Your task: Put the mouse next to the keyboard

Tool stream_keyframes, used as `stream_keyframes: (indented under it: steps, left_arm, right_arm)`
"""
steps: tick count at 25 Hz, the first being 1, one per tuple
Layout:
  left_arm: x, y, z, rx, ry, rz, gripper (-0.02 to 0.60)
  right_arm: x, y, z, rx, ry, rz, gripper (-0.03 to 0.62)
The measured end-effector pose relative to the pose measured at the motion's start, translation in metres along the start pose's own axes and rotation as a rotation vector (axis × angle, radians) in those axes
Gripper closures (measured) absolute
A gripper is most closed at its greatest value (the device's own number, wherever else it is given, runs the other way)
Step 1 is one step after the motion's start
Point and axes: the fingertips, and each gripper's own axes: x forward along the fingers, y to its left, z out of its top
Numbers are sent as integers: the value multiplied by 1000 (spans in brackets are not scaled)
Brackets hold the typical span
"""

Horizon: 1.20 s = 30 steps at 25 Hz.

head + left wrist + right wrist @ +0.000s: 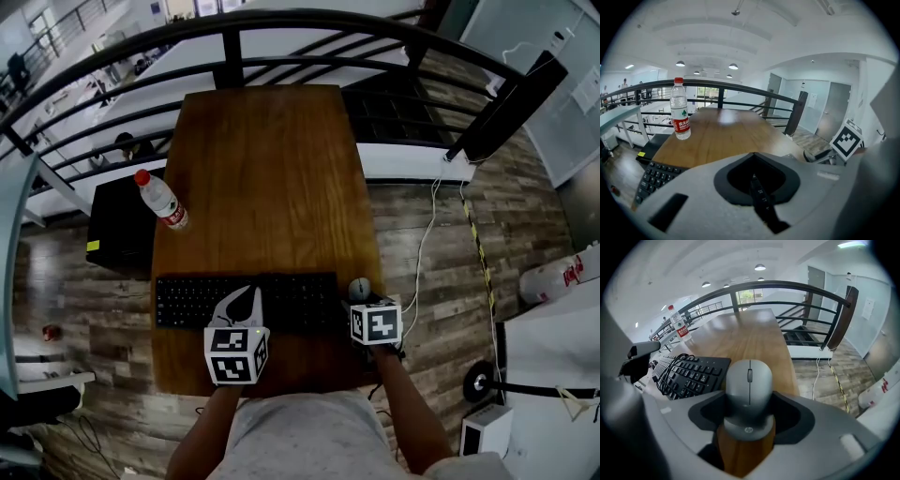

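Note:
A grey mouse (749,394) sits on the wooden table (267,178) just right of the black keyboard (187,300), at the table's near right corner. My right gripper (749,430) is shut on the mouse, a jaw pressed to each of its sides; in the head view the mouse (360,288) pokes out ahead of this gripper (366,302). My left gripper (247,302) hovers over the middle of the keyboard, shut with nothing in it (755,182). A coiled black cable (670,373) lies on the keyboard (696,376).
A water bottle with a red cap (161,200) stands at the table's left edge, beyond the keyboard. A dark railing (309,23) curves round the far end. The table's right edge (373,253) runs close beside the mouse. A black box (117,225) sits on the floor to the left.

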Motion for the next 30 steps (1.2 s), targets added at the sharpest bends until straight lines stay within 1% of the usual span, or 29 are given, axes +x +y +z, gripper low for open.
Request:
stream_keyframes:
  steps: [8,16,20,24,26,30]
  left_arm:
    - [-2,10,1,-15,-3,24,586]
    - [-1,6,2,-11,-1,12,586]
    - [-3,6,1,-11,-3,8,586]
    - [-8,7,1,-12,-9,6,586]
    - [-10,7,1,-11,-12,4,586]
    - [-16,7,2,-6,-22,-1,586]
  right_arm:
    - [7,2,0,-4,13,-18,290]
    - [5,-2,4,49,-17,-44,289]
    - [4,-2,5,65,-42,-28,287]
    - [-3,-6,9,81,-71,-34,283]
    - [-7,-5,11,84,-83,-33,289]
    - [-16,-3,13,70,-126,-40,330]
